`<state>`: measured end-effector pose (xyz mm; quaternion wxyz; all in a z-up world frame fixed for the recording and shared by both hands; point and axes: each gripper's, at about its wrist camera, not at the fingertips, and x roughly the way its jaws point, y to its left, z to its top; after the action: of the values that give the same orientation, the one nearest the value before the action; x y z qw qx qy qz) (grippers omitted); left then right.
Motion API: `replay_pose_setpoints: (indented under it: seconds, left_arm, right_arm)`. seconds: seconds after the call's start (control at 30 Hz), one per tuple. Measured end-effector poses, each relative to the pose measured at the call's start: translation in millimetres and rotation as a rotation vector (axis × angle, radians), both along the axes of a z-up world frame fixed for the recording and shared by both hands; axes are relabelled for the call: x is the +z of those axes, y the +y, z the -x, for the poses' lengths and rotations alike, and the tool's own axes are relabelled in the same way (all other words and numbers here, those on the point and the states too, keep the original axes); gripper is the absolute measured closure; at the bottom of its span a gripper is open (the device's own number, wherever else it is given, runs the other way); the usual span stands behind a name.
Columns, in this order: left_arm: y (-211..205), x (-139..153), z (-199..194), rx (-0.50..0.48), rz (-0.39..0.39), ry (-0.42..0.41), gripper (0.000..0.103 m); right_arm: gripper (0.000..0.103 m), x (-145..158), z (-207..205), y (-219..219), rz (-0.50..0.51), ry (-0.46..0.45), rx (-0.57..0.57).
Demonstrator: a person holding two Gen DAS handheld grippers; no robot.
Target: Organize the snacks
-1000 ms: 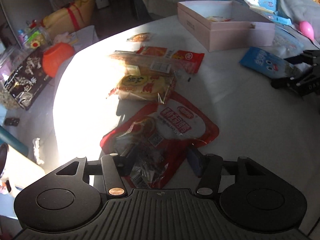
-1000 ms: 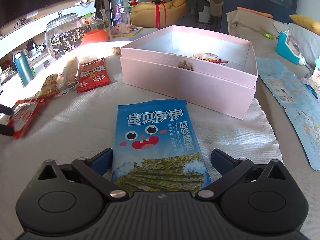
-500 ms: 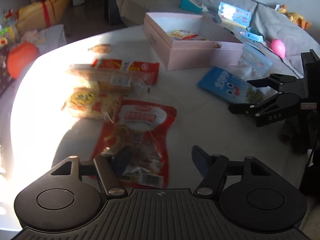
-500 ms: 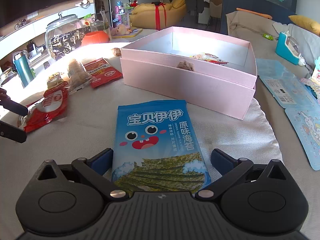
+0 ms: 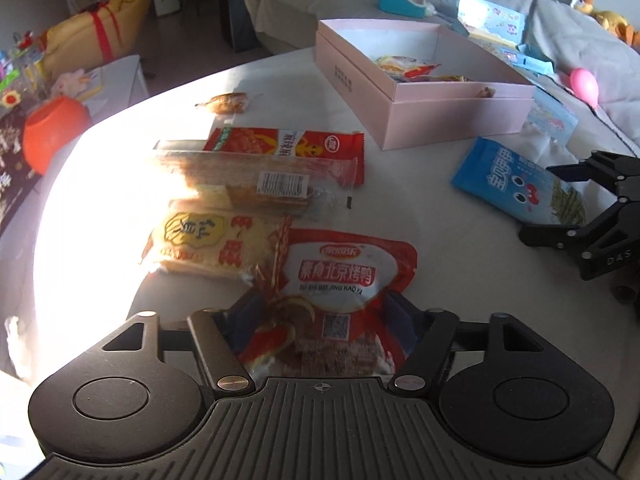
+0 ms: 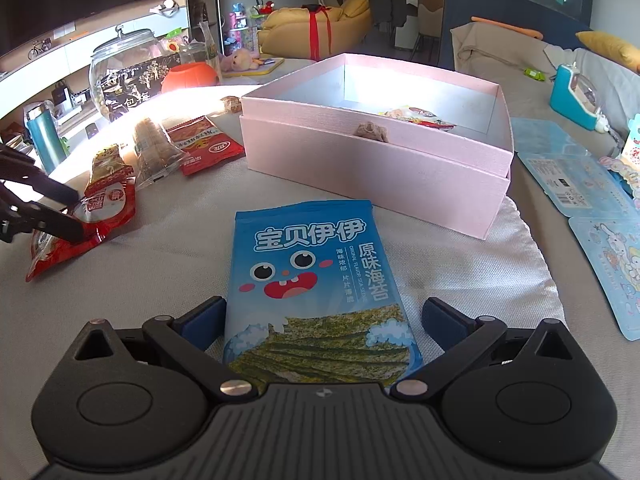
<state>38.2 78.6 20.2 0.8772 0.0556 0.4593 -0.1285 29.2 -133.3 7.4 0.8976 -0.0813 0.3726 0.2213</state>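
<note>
A red roast-duck pouch (image 5: pixel 348 268) lies on the pale table, its near end between the fingers of my left gripper (image 5: pixel 322 312). Those jaws are opening and the pads stand at the pouch's two edges without pressing. The right wrist view shows that gripper (image 6: pixel 60 212) straddling the pouch (image 6: pixel 100 216) at far left. My right gripper (image 6: pixel 320 320) is open around a blue seaweed pack (image 6: pixel 316 276) that rests flat on a white cloth. Beyond it stands an open pink box (image 6: pixel 360 172) with a few snacks (image 5: pixel 408 68) inside.
A yellow pastry pack (image 5: pixel 208 240), a clear biscuit pack (image 5: pixel 260 180), a red sachet (image 5: pixel 288 142) and a small brown snack (image 5: pixel 226 103) lie left of the box. An orange bowl (image 5: pixel 52 132), a glass jar (image 6: pixel 120 68) and a teal bottle (image 6: pixel 46 136) stand at the table's left; blue cards (image 6: pixel 580 176) lie right.
My left gripper's jaws have widened and it has shifted toward the pink box, so the red pouch now sits centred between its fingers. The right gripper and seaweed pack have stayed put.
</note>
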Motion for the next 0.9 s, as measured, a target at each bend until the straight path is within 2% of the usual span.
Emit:
replay_pose_setpoints:
  seconds: [0.13,0.3,0.47,0.57,0.6,0.7,0.9]
  left_arm:
    - [6,-8,-11,0.017,0.022,0.017,0.015]
    - [2,-9,-13,0.03,0.0,0.016,0.013]
    - [-4,-10,-9,0.114,0.009,-0.004,0.013]
    - [-14,-8,-1,0.165,0.024,-0.02,0.017]
    - [-18,-6,4,0.161,0.046,-0.028,0.021]
    - [-31,-5,16,0.139,0.114,-0.033,0.026]
    - [-42,-4,25,0.174,0.116,-0.05,0.031]
  right_arm:
    - [0.0,0,0,0,0.0,0.0,0.0]
    - [0.0,0,0,0,-0.002,-0.001,0.0]
    - [0.0,1,-2,-1,-0.005,0.004,0.002]
    - [0.0,1,-4,-1,-0.003,0.009,0.01]
    - [0.0,1,-4,-1,-0.001,0.009,0.016]
    - [0.0,2,-3,-3,0.0,0.019,0.035]
    - [0.0,11,-1,-8,0.003,0.05,0.023]
